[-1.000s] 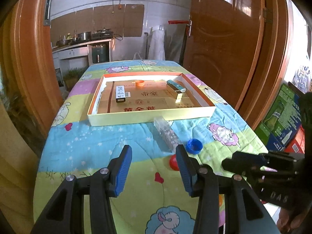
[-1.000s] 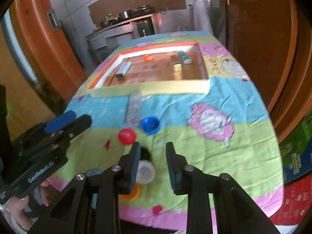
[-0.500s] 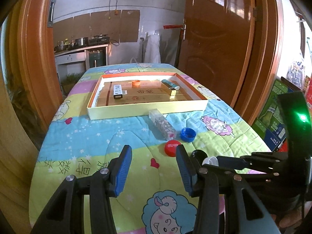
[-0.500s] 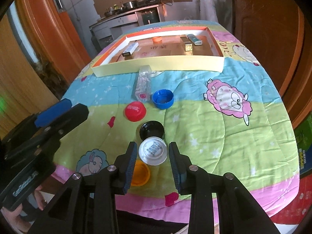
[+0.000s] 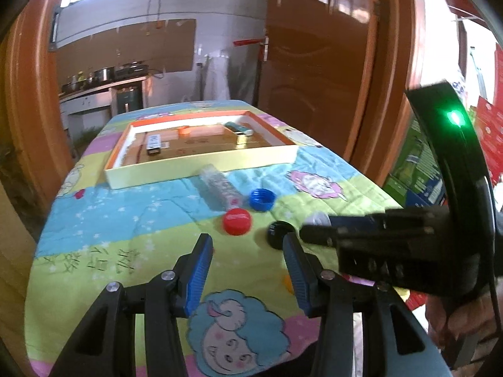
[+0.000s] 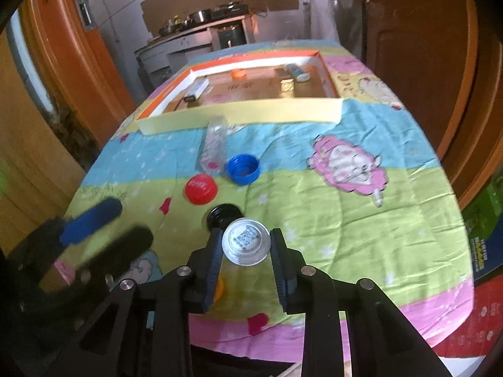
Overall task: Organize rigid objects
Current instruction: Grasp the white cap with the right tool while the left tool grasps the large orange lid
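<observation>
Closest to the camera, the right gripper (image 6: 245, 253) has its jaws clamped on the clear round lid (image 6: 245, 241), one pad on each side of the rim. They've just been closing in on it, and the lid sits flat-face up between them, so it looks like a proper grab and not just a hover. Squeezing across the rim makes sense, since a flat disc offers nothing else to pinch.

The left gripper (image 5: 248, 270) is standing open with nothing between its blue pads, hanging over the cartoon bedsheet (image 5: 151, 220) near the front edge. Probably it's just parked out of the way while the other hand works.

Just past the clear lid is a black cap (image 6: 223, 214), nearly touching it, and an orange cap (image 6: 219, 286) peeks out under the right gripper's left finger. A bit further there's a red cap (image 6: 201, 188), then a blue cap (image 6: 242, 168) lying open side up, right beside a clear plastic tube (image 6: 214, 144) lying on its side.

Far end of the table: the shallow cardboard tray (image 6: 242, 113) with orange edging. It already holds a few bits: an orange cap, a small gold box, what looks like a lighter and a white stick-shaped item. So that's presumably where the loose stuff is meant to end up, the clear lid next.
</observation>
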A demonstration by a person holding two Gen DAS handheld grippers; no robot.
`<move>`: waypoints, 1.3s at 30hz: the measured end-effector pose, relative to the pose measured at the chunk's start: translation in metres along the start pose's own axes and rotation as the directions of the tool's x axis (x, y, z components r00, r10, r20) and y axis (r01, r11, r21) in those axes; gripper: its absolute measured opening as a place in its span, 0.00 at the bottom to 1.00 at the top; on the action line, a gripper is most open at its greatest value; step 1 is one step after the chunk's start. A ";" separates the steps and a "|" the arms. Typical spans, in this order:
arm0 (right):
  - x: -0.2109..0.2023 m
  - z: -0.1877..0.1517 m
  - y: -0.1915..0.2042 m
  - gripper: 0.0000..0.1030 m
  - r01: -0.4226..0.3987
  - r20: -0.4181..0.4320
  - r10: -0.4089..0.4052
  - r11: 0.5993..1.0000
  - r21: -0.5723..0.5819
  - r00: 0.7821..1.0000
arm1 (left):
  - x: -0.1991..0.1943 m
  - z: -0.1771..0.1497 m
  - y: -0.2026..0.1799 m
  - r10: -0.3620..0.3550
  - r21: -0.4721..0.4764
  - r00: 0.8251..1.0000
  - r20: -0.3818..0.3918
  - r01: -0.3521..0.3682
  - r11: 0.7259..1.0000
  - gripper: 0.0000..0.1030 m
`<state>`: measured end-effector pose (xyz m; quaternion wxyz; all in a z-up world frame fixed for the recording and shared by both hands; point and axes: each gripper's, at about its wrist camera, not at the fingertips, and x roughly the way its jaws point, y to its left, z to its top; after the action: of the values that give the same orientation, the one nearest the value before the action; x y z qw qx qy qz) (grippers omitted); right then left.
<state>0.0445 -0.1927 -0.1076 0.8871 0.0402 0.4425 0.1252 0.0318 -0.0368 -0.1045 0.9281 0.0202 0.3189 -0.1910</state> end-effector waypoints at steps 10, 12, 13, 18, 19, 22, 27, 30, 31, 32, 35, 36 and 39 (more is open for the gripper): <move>-0.007 0.003 -0.026 0.30 0.036 0.028 -0.038 0.998 0.047 0.999 | 0.008 -0.009 -0.038 -0.088 0.095 0.996 -0.029 0.090 0.991 0.45; -0.007 0.002 -0.029 0.30 0.036 0.031 -0.038 0.998 0.053 0.999 | 0.012 -0.010 -0.042 -0.081 0.106 0.996 -0.042 0.085 0.991 0.45; -0.007 0.002 -0.030 0.30 0.035 0.032 -0.037 0.998 0.056 0.999 | 0.015 -0.011 -0.044 -0.080 0.109 0.996 -0.049 0.085 0.990 0.45; -0.009 0.001 -0.036 0.30 0.031 0.037 -0.034 0.997 0.068 0.999 | 0.028 -0.013 -0.045 -0.048 0.113 0.996 -0.075 0.057 0.992 0.45; -0.009 0.000 -0.037 0.30 0.030 0.037 -0.032 0.997 0.069 0.999 | 0.032 -0.014 -0.044 -0.037 0.107 0.996 -0.085 0.046 0.993 0.45; -0.009 -0.001 -0.038 0.30 0.027 0.034 -0.029 0.997 0.069 0.999 | 0.040 -0.016 -0.039 -0.027 0.083 0.994 -0.102 0.036 0.996 0.45; -0.007 -0.002 -0.035 0.30 0.026 0.030 -0.028 0.998 0.062 0.999 | 0.043 -0.021 -0.039 0.003 0.091 0.993 -0.115 0.008 0.996 0.42; -0.006 -0.002 -0.034 0.30 0.027 0.027 -0.029 0.998 0.059 0.999 | 0.041 -0.022 -0.037 0.019 0.087 0.994 -0.105 -0.010 0.996 0.30; -0.006 -0.002 -0.034 0.30 0.027 0.026 -0.029 0.998 0.059 0.999 | 0.040 -0.021 -0.035 0.027 0.080 0.994 -0.104 -0.018 0.997 0.30; -0.005 -0.002 -0.034 0.30 0.028 0.025 -0.029 0.998 0.058 0.999 | 0.041 -0.021 -0.032 0.017 0.066 0.994 -0.106 -0.010 0.998 0.29; -0.004 -0.002 -0.032 0.30 0.027 0.023 -0.028 0.998 0.056 0.999 | 0.039 -0.021 -0.030 0.019 0.051 0.994 -0.103 -0.014 0.999 0.29; -0.004 -0.003 -0.031 0.30 0.027 0.022 -0.029 0.998 0.051 0.999 | 0.039 -0.021 -0.029 0.025 0.051 0.994 -0.103 -0.020 0.999 0.29; -0.004 -0.004 -0.026 0.30 0.032 0.023 -0.033 0.999 0.039 0.999 | 0.038 -0.022 -0.028 0.037 0.045 0.994 -0.102 -0.033 0.998 0.29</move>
<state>0.0442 -0.2189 -0.1115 0.8933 0.0517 0.4347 0.1018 0.0362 -0.0720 -0.1419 0.9129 0.0559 0.3617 -0.1804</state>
